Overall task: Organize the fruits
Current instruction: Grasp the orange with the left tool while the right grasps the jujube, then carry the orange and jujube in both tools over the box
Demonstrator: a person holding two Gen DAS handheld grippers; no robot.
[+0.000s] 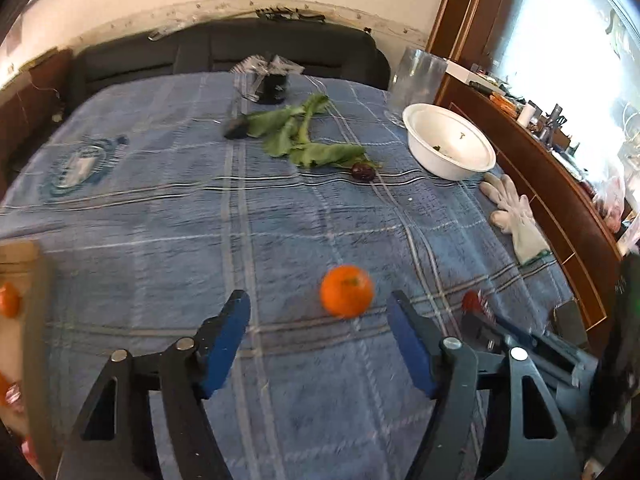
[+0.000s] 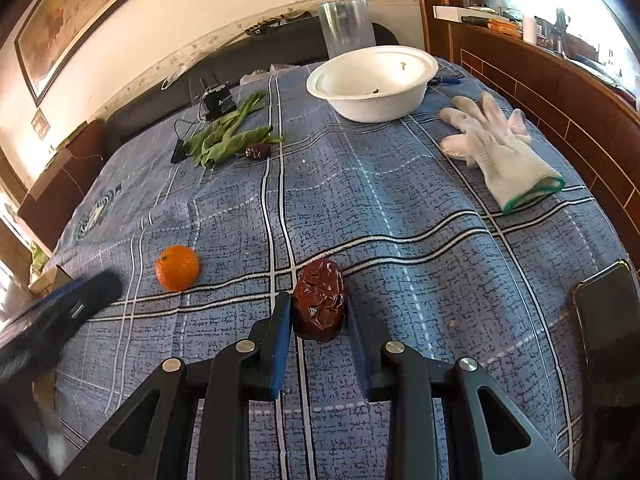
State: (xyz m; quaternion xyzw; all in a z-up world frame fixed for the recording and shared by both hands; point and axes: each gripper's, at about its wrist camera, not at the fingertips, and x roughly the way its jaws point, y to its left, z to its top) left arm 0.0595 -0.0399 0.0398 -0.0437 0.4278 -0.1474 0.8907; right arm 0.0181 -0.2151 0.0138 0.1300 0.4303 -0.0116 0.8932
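Note:
An orange mandarin [image 1: 346, 290] lies on the blue checked cloth just ahead of my open left gripper [image 1: 318, 320], between the lines of its fingers; it also shows in the right wrist view [image 2: 177, 267]. My right gripper [image 2: 318, 312] is shut on a wrinkled red date [image 2: 319, 300] just above the cloth. A second dark date [image 1: 363, 171] lies by the green leaves [image 1: 304, 136], also in the right wrist view [image 2: 256, 151]. A white bowl [image 2: 372, 80] stands at the far right; it also shows in the left wrist view [image 1: 448, 142].
A white glove [image 2: 500, 148] lies right of the bowl's front. A clear glass jar [image 2: 346, 26] stands behind the bowl. A dark phone [image 2: 608, 320] lies at the right edge. A small black device [image 2: 216, 100] sits at the back. A box with orange fruit [image 1: 10, 300] is at the far left.

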